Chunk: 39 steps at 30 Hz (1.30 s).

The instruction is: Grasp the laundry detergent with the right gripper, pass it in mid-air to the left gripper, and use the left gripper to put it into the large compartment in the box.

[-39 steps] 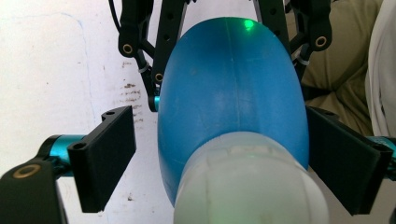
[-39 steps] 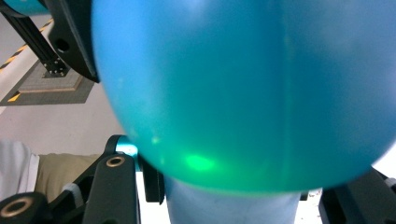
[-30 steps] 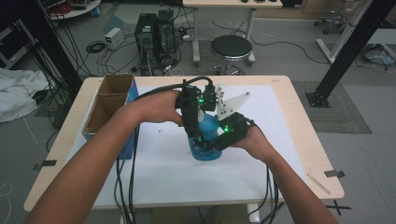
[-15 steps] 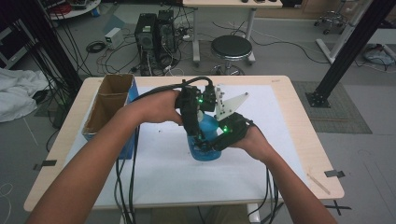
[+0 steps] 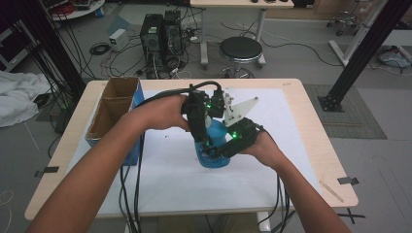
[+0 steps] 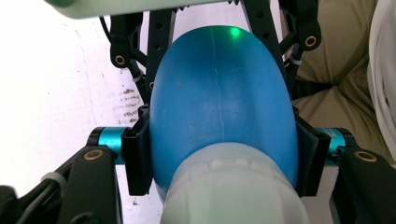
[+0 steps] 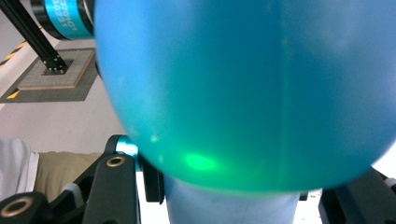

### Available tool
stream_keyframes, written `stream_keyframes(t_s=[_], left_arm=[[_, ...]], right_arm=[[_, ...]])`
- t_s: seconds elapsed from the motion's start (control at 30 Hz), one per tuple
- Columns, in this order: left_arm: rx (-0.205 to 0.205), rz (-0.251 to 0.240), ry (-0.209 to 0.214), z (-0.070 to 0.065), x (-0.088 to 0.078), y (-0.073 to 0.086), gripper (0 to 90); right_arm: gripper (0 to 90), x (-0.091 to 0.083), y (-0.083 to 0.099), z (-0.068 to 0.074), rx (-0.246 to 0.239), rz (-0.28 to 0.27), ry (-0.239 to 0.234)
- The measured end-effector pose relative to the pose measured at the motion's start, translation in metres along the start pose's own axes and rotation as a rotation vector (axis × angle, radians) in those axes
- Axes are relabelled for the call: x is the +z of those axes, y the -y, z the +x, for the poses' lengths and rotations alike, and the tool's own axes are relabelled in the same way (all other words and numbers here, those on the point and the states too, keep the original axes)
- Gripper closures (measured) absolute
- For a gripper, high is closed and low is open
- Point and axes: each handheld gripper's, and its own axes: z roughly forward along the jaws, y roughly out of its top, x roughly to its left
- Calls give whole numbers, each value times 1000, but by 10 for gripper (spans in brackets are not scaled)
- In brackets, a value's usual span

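Both tools clamped on blue bottle [image 5: 214, 150]: L tool [image 6: 219, 163] w/ jaws just closed, R tool [image 7: 229, 196] too.

One blue bottle [image 5: 214, 150], one cardboard box [image 5: 112, 104], two grippers, one stool [image 5: 241, 49].

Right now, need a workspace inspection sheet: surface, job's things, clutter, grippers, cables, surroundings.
Surface: light wooden table under a white sheet.
Job's things: rounded blue plastic bottle, pale cap end toward the left gripper's camera.
Clutter: open brown cardboard box at the left edge.
Grippers: left gripper has just closed on the bottle; right gripper clamps it lower.
Cables: black leads trail off the near edge.
Surroundings: round black stool, computer towers.
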Motion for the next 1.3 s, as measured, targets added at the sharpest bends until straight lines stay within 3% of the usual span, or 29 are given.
stream_keyframes(t_s=[0.17, 0.2, 0.23, 0.43, 0.53, 0.57, 0.6, 0.63, 0.67, 0.73, 0.8, 0.9, 0.97, 1.03, 1.07, 1.1, 1.3], left_arm=[[12, -2, -6, -2, -4, -1, 376], [14, 3, -11, -3, -5, -2, 376], [13, 3, -8, -4, -7, -2, 376], [-8, 24, -24, -3, -13, 6, 376], [-29, 32, -36, -2, -15, 12, 376], [-42, 39, -40, -1, -16, 15, 376], [-50, 44, -43, -1, -16, 17, 376], [-57, 48, -48, 0, -17, 19, 376], [-64, 50, -51, 1, -17, 21, 376], [-83, 52, -62, 3, -19, 26, 375], [-92, 52, -69, 6, -19, 29, 375], [-116, 56, -77, 8, -20, 34, 375], [-126, 60, -83, 9, -20, 37, 375], [-133, 68, -83, 10, -21, 39, 375], [-139, 66, -85, 10, -21, 40, 375], [-142, 68, -86, 11, -21, 41, 375], [-194, 65, -108, 14, -29, 47, 375]], right_arm=[[436, -1, -1, 1, -21, -7, 12], [391, -2, -1, 2, -23, -15, 14], [238, -7, -3, 2, 3, -14, 20], [220, -24, 0, 3, 25, 47, 25], [193, -35, 3, 4, 62, 79, 93], [102, -39, 5, 2, 70, 90, 86], [99, -44, 7, 0, 93, 100, 56], [99, -51, 9, -2, 134, 113, 78], [99, -51, 9, -2, 134, 113, 78], [99, -58, 11, -3, 184, 136, 99], [99, -63, 13, -3, 184, 161, 107], [99, -67, 16, -4, 209, 243, 107], [98, -70, 17, -3, 207, 311, 132], [9, -72, 19, -3, 213, 376, 186], [6, -76, 21, -3, 214, 396, 226], [6, -81, 23, -2, 222, 417, 237], [6, -100, 29, 4, 241, 460, 279]])
